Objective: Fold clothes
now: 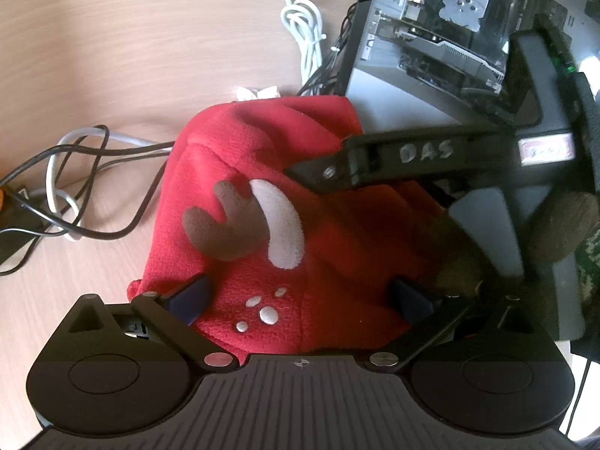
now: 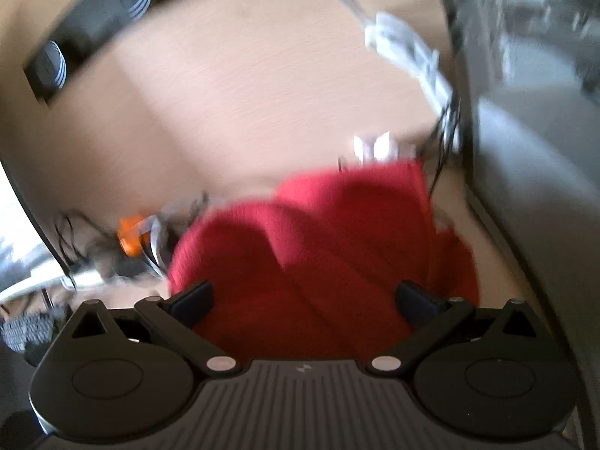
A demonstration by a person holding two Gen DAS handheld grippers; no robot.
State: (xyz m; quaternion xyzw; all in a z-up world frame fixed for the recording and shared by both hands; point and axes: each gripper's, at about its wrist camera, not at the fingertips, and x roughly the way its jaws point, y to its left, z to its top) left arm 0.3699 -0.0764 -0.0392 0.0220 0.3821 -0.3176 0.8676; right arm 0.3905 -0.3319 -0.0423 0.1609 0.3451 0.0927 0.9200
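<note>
A red fleece garment [image 1: 262,172] with a brown antler patch [image 1: 221,228], a white patch and small white paw dots lies bunched on the wooden table [image 1: 112,56]. My left gripper [image 1: 300,300] is open, its fingers apart just above the garment's near part. My right gripper [image 2: 303,300] is open too, over the red garment [image 2: 337,232]; that view is blurred. The right gripper also reaches in from the right in the left wrist view [image 1: 375,161], over the garment's far part; whether it touches the cloth I cannot tell.
An open computer case [image 1: 450,37] stands at the back right, close to the garment. A white coiled cable [image 1: 303,26] lies behind, black and grey cables [image 1: 75,172] to the left. A black device [image 2: 86,26] lies at the far left. An orange part [image 2: 131,240] sits among the cables.
</note>
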